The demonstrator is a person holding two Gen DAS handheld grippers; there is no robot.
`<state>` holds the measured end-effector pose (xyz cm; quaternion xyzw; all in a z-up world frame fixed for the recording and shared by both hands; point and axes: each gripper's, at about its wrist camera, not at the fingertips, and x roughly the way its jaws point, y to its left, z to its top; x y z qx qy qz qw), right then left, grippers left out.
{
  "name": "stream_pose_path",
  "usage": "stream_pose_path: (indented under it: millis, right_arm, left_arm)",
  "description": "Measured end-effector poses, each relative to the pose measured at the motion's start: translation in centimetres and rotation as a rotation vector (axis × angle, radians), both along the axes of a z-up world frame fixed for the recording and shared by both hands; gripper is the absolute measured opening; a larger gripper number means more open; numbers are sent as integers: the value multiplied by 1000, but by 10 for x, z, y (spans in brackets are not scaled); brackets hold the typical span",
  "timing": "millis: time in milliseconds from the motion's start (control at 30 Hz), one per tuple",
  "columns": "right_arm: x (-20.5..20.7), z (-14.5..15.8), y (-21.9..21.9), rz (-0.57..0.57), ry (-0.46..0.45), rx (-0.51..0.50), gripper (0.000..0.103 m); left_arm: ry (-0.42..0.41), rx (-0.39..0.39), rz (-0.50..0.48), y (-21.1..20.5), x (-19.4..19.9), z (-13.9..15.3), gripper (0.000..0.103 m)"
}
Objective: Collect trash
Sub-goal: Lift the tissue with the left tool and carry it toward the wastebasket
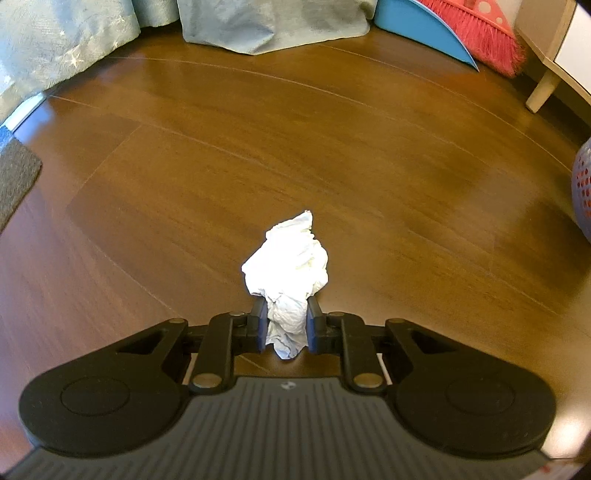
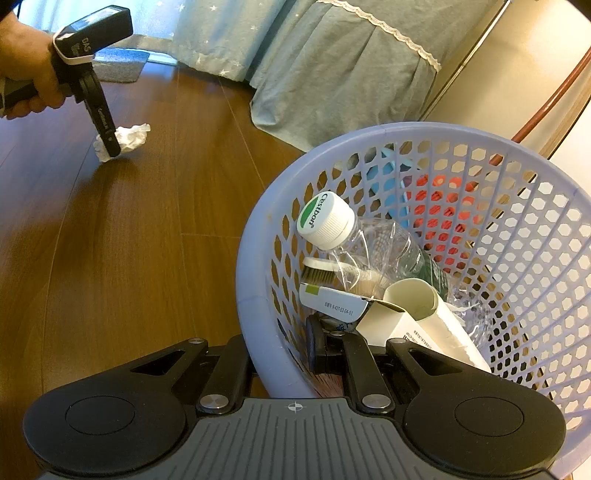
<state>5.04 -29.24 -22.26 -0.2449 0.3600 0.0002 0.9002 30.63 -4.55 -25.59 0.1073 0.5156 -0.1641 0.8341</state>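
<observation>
Gripping now: left tongs (image 1: 286, 321) clenched on a crumpled white tissue (image 1: 286, 258), held just above the wooden floor (image 1: 332, 147).
Right tongs: (image 2: 295, 350) clamped over the rim of the lavender basket (image 2: 255, 295).
Basket contents: plastic bottle (image 2: 369, 240), brush (image 2: 319, 271), cardboard box (image 2: 388, 325).
Floor's far edge: curtains (image 1: 258, 22).

Ahead of the fingers stretches a brown wooden floor (image 1: 295, 147). Beyond it hang pale blue curtains (image 1: 66, 44), a grey mat (image 1: 14, 177) off to the left, and a blue dustpan (image 1: 424, 26) with a pink broom (image 1: 487, 40) far right.
</observation>
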Motion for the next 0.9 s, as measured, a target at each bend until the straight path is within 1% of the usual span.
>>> stream_pose_path:
  millis: [133,600,900]
  right_arm:
    - [0,0,0,0,1,-2,8]
    - [1,0,1,4,5,-8,8]
    - [0,2,8,35,0,-9,7]
  left_arm:
    - [6,9,-8,-4,-4,0,16]
    - [25,-3,-14,-9,-13,1,16]
    - [22,0,-32,-4,-26,10,16]
